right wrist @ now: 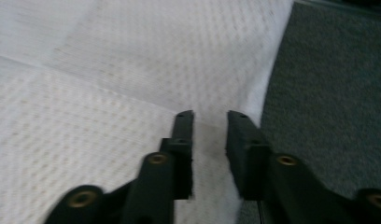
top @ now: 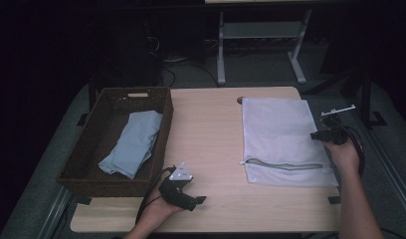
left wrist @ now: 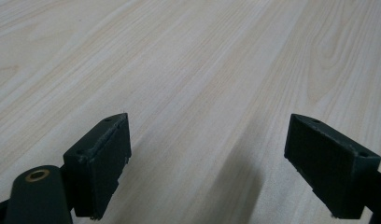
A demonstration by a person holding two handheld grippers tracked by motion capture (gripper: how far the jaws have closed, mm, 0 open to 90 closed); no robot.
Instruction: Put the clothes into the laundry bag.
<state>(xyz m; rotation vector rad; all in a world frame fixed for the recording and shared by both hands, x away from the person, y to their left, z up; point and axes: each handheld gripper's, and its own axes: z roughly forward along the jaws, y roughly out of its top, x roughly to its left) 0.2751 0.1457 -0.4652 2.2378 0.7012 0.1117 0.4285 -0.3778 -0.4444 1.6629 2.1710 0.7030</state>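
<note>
On the right half of the pale wood-grain tabletop [top: 211, 129] lies a white mesh laundry bag [top: 278, 134], flat and rectangular, with a grey zipper [top: 283, 166] running across it close to its near edge. That bag is the landmark here. At its right edge, about halfway along, the right hand-held gripper [top: 318, 134] is held in a hand [top: 344, 152] that comes in from the near side. In the right gripper view the two black jaws stand a narrow gap apart just above the bag's mesh [right wrist: 109, 93], right at the border where the white fabric meets the grey carpet [right wrist: 333, 93]. Nothing is pinched between them; the fabric lies beneath the gap, so the right hand-held gripper [right wrist: 209, 119] is released, though only by a little.

Well to the left of the bag, near the front edge of the tabletop, the left hand-held gripper [top: 201, 200] rests low in the other hand [top: 158, 211], pointing toward the bag. In the left gripper view the left hand-held gripper [left wrist: 207, 144] has its jaws spread wide over bare wood [left wrist: 188, 60], holding nothing.

Farther left of the bag, at the tabletop's left side, sits a dark brown woven wicker basket [top: 86, 149], and inside it lies a folded light blue cloth [top: 134, 144].
</note>
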